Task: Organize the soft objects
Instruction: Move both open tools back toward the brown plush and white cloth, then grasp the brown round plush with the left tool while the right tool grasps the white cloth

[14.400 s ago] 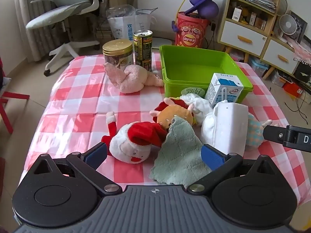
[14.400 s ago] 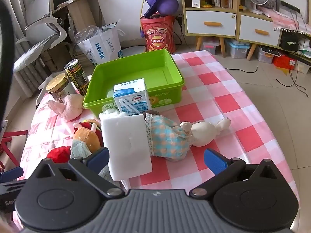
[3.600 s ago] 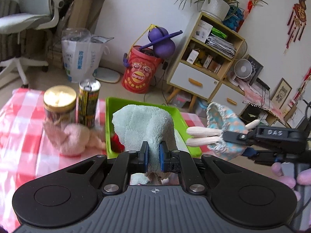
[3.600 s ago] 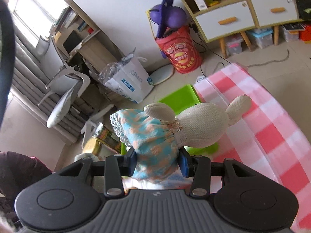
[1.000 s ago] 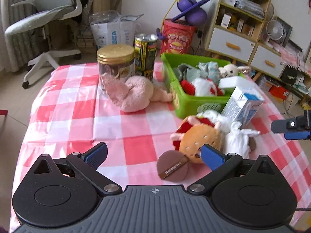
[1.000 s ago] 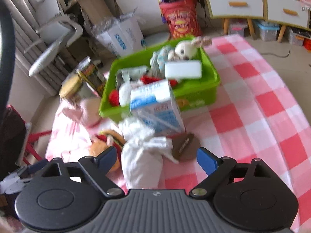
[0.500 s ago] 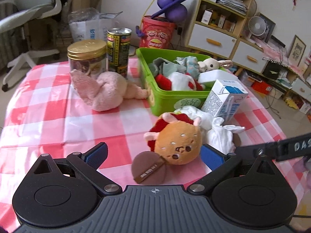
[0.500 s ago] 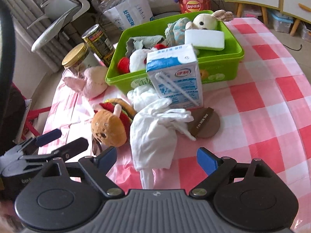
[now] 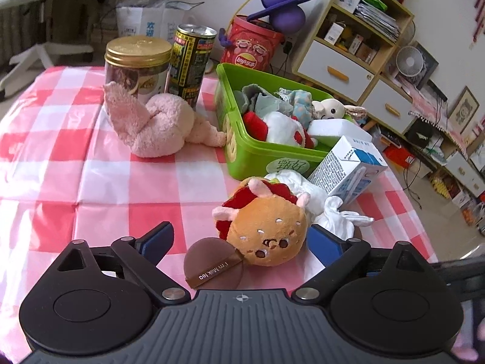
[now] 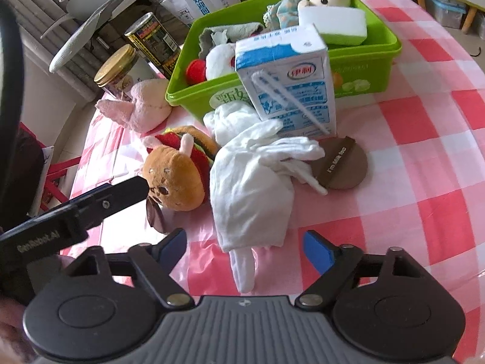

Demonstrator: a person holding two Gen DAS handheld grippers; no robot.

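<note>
The burger plush [image 9: 266, 227] lies on the desk [image 9: 60, 157] in front of the green bin [image 9: 239, 154], its face toward the left gripper [image 9: 239, 242], whose fingers [image 9: 157, 236] are spread wide and hold nothing; the plush sits between them, one finger to each side, a brown disc [image 9: 213, 265] touching its lower edge. Just beside it lies a white cloth [image 10: 251, 182], bunched and trailing a tail toward the right gripper [image 10: 245, 244]; those fingers [image 10: 318, 248] are also wide open and empty, straddling the cloth's near end. A milk carton [image 10: 288, 85] stands tilted against the bin, touching the cloth; a second disc [image 10: 339, 163] lies partly under the cloth. The bin already holds a red-and-white plush, a grey towel, a rabbit doll [image 9: 329, 109] and a white sponge [image 10: 333, 24]. A pink plush [image 9: 157, 127] rests left of the bin, a jar [image 9: 138, 63] and a can [image 9: 191, 60] behind it.

The step in hand looks like two pick-ups at once: burger plush for the left, cloth for the right. Next, each gripper probably needs to settle lower and close; the left must avoid pinching the disc, and the right should gather enough cloth that it lifts clear of the carton without toppling it. The pink plush remains for later.
</note>
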